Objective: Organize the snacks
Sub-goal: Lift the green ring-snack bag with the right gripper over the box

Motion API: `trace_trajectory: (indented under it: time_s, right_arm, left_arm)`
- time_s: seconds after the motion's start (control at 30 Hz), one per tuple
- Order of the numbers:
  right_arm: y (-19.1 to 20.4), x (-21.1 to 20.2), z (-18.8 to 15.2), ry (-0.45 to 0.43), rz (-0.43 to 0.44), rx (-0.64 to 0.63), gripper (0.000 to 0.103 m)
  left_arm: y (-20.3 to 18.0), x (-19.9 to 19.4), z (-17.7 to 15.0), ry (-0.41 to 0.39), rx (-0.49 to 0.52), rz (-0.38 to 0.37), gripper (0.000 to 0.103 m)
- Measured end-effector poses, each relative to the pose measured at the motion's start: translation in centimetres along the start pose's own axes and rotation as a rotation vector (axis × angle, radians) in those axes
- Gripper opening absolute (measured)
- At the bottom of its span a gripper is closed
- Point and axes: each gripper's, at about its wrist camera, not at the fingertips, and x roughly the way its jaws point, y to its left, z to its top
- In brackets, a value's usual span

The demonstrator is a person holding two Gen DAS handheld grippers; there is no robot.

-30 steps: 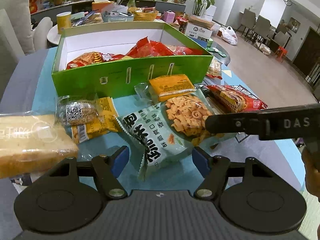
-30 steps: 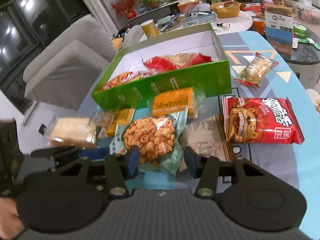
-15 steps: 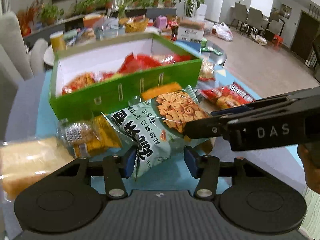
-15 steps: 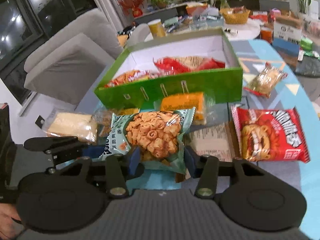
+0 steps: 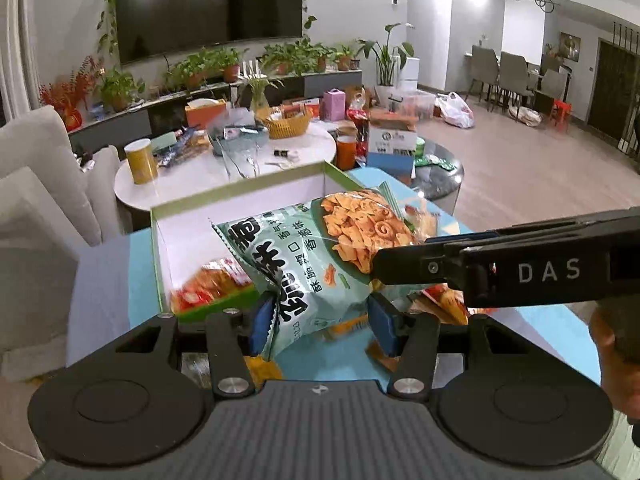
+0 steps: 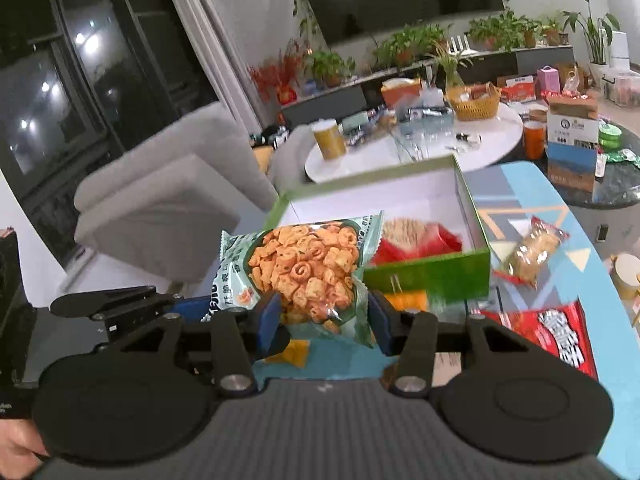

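Both grippers, left (image 5: 320,322) & right (image 6: 322,322), clamped on green snack bag (image 5: 304,264) held above box (image 6: 432,278); next: lower in, let go.

A right gripper (image 6: 320,318) with blue-padded fingers (image 6: 267,320) clamps the lower edge of a pale green crinkled snack bag (image 6: 304,268) printed with orange curled crackers, held clear of the blue patterned desk (image 6: 560,216). Behind it sits an open green cardboard box (image 6: 432,276) with white walls, holding red packets. A red snack packet (image 6: 556,336) lies on the desk at right.
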Motion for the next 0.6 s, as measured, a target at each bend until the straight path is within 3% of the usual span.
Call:
trace_trajectory:
  time_s: [0.33,0.6]
  right_arm:
    - [-0.5,2.3,2.1,-0.045,0.018,0.013,0.039]
    - [-1.2,5.1,4.0,-0.028,0.027,0.047,0.041]
  left_arm:
    - [1.6,1.6,2.4,-0.012,-0.002,0.029,0.048]
    - [3.3,4.3,4.1,-0.003,0.009,0.05,0.048]
